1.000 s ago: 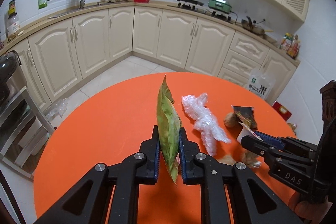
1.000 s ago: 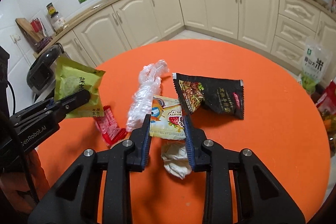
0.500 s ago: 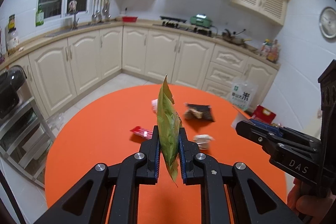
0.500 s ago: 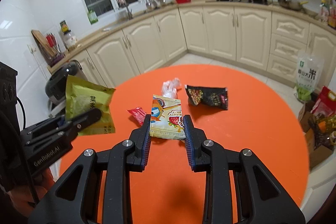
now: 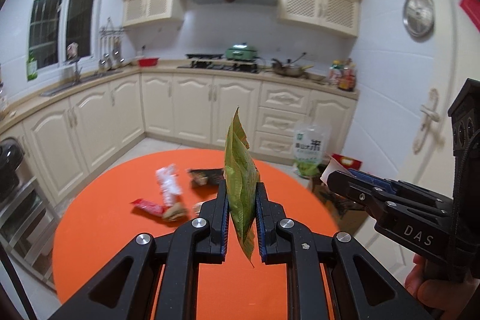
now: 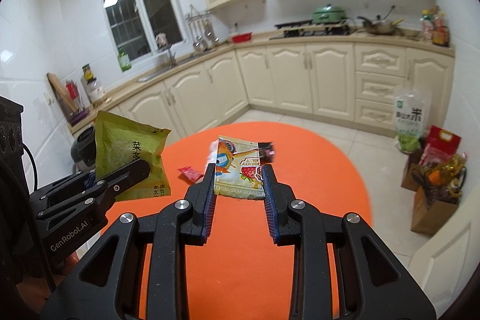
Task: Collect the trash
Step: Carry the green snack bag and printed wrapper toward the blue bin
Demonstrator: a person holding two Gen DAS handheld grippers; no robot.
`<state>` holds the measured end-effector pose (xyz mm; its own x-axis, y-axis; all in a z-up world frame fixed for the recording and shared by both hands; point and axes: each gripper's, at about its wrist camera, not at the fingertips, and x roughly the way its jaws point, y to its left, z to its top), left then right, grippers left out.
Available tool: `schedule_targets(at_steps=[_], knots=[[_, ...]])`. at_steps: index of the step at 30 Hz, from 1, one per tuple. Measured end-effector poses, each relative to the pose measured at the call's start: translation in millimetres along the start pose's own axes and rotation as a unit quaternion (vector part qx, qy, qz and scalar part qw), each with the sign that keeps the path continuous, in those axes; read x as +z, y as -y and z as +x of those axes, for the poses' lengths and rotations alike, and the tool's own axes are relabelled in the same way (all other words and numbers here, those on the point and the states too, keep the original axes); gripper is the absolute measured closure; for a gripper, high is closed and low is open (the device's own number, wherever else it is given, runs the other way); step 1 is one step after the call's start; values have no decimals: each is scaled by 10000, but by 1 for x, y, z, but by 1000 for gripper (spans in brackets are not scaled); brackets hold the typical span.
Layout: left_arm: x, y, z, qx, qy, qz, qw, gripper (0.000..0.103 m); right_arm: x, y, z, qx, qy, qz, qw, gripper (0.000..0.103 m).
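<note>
My left gripper [image 5: 241, 200] is shut on a green snack packet [image 5: 240, 167], held edge-on and upright above the round orange table [image 5: 114, 236]. In the right wrist view that left gripper [image 6: 144, 168] shows at the left, with the green packet [image 6: 129, 152] face-on. My right gripper [image 6: 240, 176] is shut on a jelly packet [image 6: 238, 170] printed with a cartoon and strawberries, lifted off the table [image 6: 324, 176]. On the table lie a red wrapper [image 5: 148, 206], clear plastic wrap [image 5: 168, 185], a black packet [image 5: 204, 176] and a crumpled brown scrap [image 5: 175, 212].
Cream kitchen cabinets [image 5: 192, 110] run along the far wall. A rice bag [image 5: 309, 152] and cardboard boxes with bags [image 6: 432, 194] stand on the floor to the right. A dark cooker [image 5: 9, 167] sits on a rack at the left. A white door [image 5: 429, 116] is at the right.
Both grippers have pulled back and up from the table, each carrying its packet. The jelly packet has left the tabletop. The table and remaining trash now look smaller and farther away.
</note>
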<state>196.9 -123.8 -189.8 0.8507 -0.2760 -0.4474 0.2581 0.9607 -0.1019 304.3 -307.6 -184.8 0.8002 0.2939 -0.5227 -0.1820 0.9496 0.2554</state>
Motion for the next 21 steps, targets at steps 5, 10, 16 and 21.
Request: schedule_targets(at_steps=[5,10,16,21], knots=[[-8,36,-8,-359,18,263,9990,92,-5,38,-44,-354,242,249,9988,76],[-12,67,2,-798,-81,521,9954,92,-16,88,-78,-820,331,592,9943,76],[-21,110,30,-1335,-382,834,9868,92,-36,156,-109,-1531,231,1035,9825,76],[-38,143,53,-1688,-751,1056,9771,92,-59,216,-119,-1949,-19,1415,9706,76]])
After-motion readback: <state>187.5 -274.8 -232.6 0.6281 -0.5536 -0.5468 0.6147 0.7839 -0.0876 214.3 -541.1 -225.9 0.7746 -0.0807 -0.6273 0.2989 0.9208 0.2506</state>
